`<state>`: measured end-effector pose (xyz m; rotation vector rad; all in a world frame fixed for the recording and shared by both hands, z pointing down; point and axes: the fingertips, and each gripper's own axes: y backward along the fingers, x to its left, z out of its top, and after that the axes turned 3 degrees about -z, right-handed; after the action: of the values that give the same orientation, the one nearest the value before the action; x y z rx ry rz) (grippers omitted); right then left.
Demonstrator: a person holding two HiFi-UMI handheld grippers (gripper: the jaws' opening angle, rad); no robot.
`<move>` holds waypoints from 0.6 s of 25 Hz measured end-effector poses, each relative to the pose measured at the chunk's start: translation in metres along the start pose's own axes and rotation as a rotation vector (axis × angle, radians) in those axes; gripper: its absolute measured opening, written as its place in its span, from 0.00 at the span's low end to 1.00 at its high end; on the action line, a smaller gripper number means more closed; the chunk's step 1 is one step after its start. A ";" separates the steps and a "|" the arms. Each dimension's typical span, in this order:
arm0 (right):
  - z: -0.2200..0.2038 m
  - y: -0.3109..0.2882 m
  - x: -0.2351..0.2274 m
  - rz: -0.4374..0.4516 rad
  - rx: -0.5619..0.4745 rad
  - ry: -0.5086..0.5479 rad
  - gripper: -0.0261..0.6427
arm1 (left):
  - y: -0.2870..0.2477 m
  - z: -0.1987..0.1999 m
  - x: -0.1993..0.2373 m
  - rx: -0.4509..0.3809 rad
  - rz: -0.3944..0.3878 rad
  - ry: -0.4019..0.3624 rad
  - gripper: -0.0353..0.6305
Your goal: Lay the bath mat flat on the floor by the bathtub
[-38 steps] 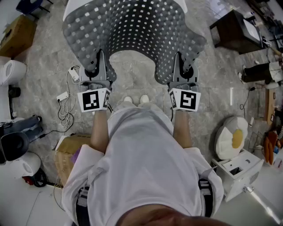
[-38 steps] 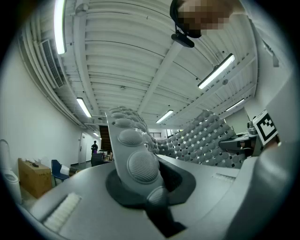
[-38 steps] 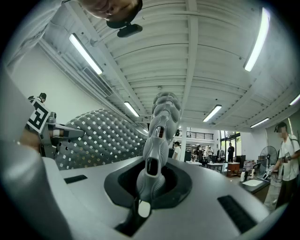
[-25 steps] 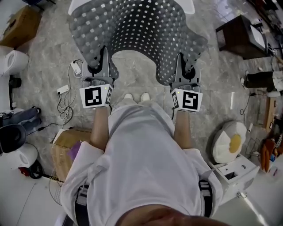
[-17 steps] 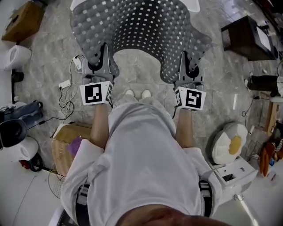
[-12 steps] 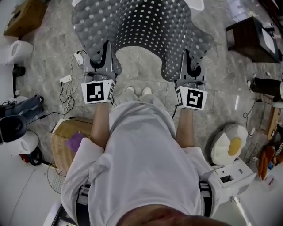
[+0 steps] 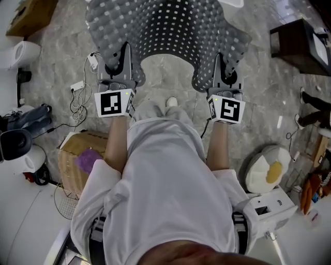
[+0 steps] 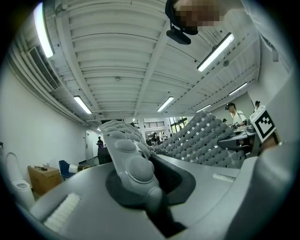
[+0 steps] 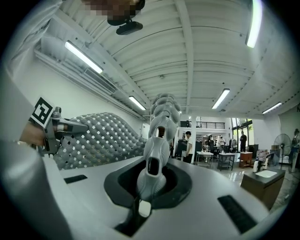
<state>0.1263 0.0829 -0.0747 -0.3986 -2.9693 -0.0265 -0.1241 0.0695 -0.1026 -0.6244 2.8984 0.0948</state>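
Note:
The grey bath mat (image 7: 165, 31), studded with small square holes, hangs spread between both grippers above the marble floor. My left gripper (image 7: 117, 66) is shut on its near left corner. Over at the near right corner, my right gripper (image 7: 226, 70) is shut on the mat too. In the left gripper view the knobbly mat edge (image 8: 125, 157) runs up out of the shut jaws of the left gripper (image 8: 140, 187). The right gripper view has the mat edge (image 9: 158, 136) standing between the jaws of the right gripper (image 9: 151, 180). A sliver of white rim (image 7: 234, 2) shows past the mat's far edge.
The person's white shoe (image 7: 171, 102) is just behind the mat. Cables and plugs (image 7: 80, 96) lie at the left, with a cardboard box (image 7: 77, 155) nearer. A dark table (image 7: 300, 44) stands far right; a white and yellow cushion (image 7: 270, 168) and a white box (image 7: 269, 207) lie near right.
Both grippers and the mat have shifted forward, up the head view. The white rim beyond the mat has nearly slid out of the top. The grips are unchanged.

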 end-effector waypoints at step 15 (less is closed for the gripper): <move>-0.038 -0.038 -0.016 -0.026 0.017 0.037 0.06 | -0.053 -0.063 0.000 0.069 -0.005 -0.003 0.07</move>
<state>0.1366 0.0409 -0.0390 -0.3540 -2.9364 -0.0114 -0.1123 0.0147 -0.0425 -0.6189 2.8833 -0.0053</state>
